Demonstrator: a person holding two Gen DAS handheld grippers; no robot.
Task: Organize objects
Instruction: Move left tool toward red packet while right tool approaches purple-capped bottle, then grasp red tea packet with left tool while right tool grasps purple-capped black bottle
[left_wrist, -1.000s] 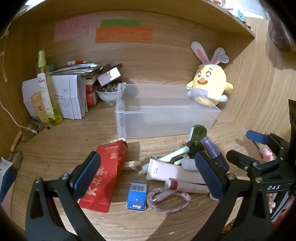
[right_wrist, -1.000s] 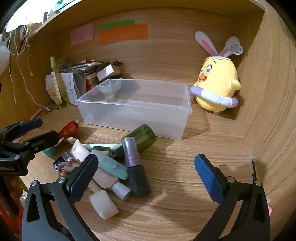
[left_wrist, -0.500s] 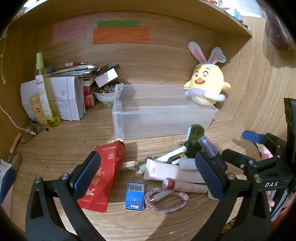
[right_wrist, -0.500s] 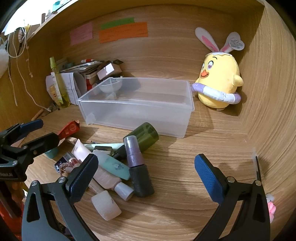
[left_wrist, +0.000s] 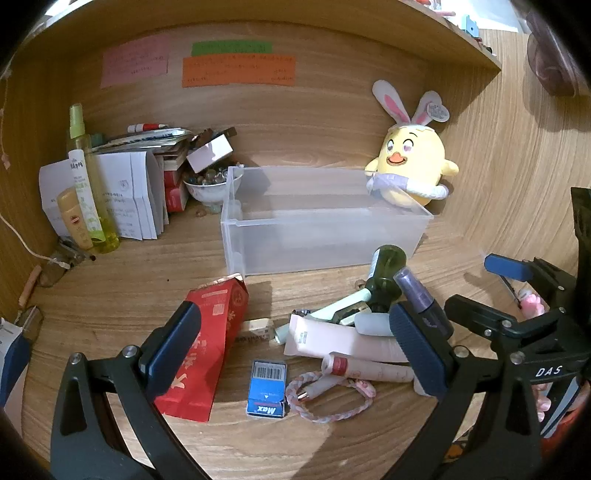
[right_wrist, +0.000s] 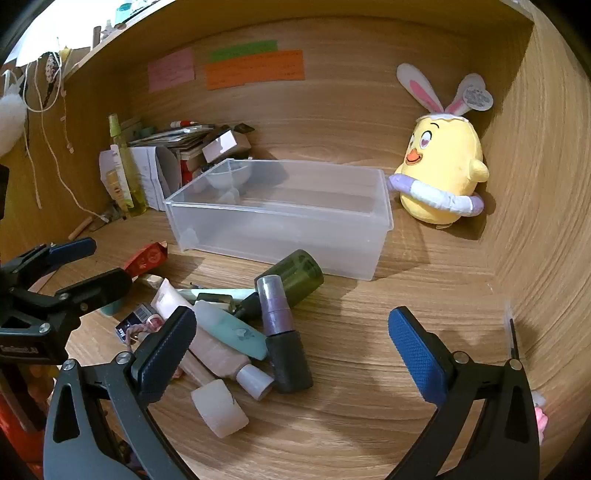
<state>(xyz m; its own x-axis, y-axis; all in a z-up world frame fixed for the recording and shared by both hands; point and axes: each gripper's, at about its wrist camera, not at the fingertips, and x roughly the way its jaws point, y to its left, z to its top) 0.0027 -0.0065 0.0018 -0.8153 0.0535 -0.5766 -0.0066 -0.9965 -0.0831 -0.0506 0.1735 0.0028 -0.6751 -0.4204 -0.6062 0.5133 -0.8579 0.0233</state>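
Observation:
An empty clear plastic bin (left_wrist: 321, 236) (right_wrist: 280, 225) stands mid-desk. In front of it lies a heap: a dark green bottle (left_wrist: 386, 271) (right_wrist: 295, 271), a purple spray bottle (left_wrist: 423, 301) (right_wrist: 282, 336), a pink tube (left_wrist: 343, 341) (right_wrist: 207, 343), a mint tube (right_wrist: 231, 330), a red packet (left_wrist: 207, 343), a blue Max box (left_wrist: 267, 387) and a braided pink bracelet (left_wrist: 328, 397). My left gripper (left_wrist: 295, 350) hovers open just before the heap. My right gripper (right_wrist: 291, 350) hangs open over the heap's right end, holding nothing.
A yellow plush chick (left_wrist: 410, 173) (right_wrist: 441, 181) sits right of the bin. At the back left are papers (left_wrist: 125, 192), a yellow-green spray bottle (left_wrist: 86, 181) and a bowl (left_wrist: 212, 186). Sticky notes (left_wrist: 238, 68) hang on the back wall. The wooden side wall (right_wrist: 535, 221) closes the right.
Both grippers have drawn back slightly, so the heap and bin sit a little farther off. Nothing was gripped or moved; both stay open.

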